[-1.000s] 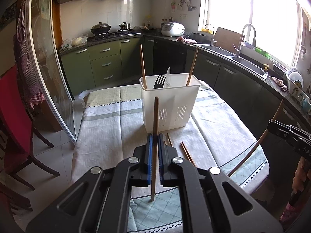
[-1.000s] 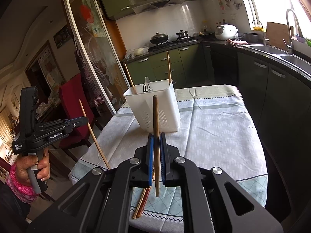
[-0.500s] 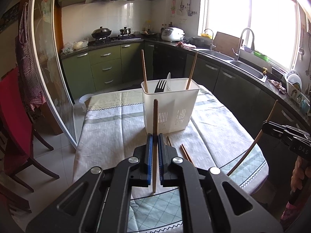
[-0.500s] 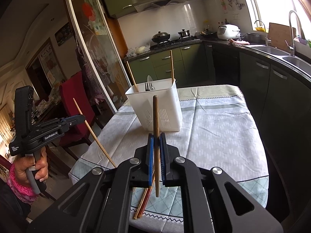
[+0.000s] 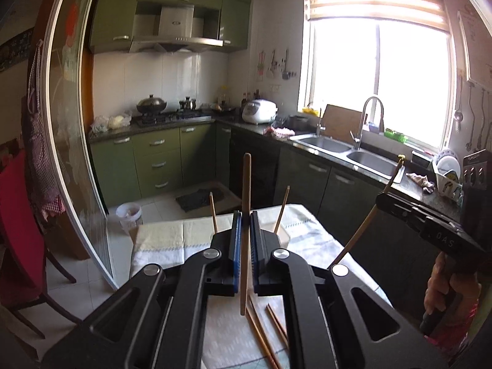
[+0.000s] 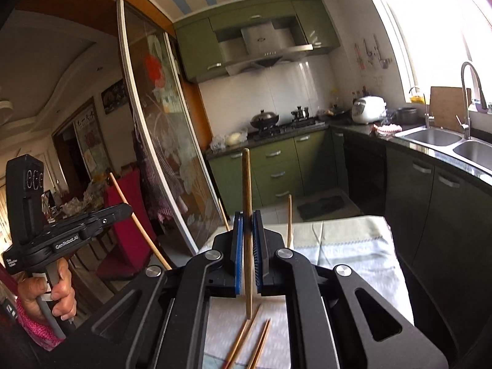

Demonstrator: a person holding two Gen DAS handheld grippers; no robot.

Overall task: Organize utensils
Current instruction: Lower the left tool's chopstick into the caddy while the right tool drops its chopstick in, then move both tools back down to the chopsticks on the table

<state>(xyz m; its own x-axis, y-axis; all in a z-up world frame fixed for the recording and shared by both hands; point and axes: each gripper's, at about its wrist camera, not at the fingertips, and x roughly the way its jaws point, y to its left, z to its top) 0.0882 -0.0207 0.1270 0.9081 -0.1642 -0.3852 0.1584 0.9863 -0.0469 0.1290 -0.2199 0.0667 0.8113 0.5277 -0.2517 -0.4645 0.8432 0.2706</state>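
My left gripper (image 5: 245,215) is shut on a wooden chopstick (image 5: 245,203) that stands upright between the jaws. My right gripper (image 6: 247,215) is shut on another wooden chopstick (image 6: 247,190), also upright. The white utensil holder is almost hidden behind the grippers; only a corner (image 5: 284,237) and two chopsticks standing in it (image 5: 282,206) show. Loose chopsticks (image 5: 264,332) lie on the tablecloth below the grippers, also in the right wrist view (image 6: 246,341). The right gripper shows at the right of the left wrist view (image 5: 381,198), the left gripper at the left of the right wrist view (image 6: 127,207).
The table (image 5: 163,240) has a pale patterned cloth. Green cabinets (image 5: 160,166), a stove and a sink (image 5: 347,150) run along the back and right. A red chair (image 5: 18,215) and a glass sliding door (image 5: 70,153) stand at left.
Both grippers have tilted up and moved closer over the holder, each still holding its chopstick. The holder has dropped from plain view to behind the jaws.
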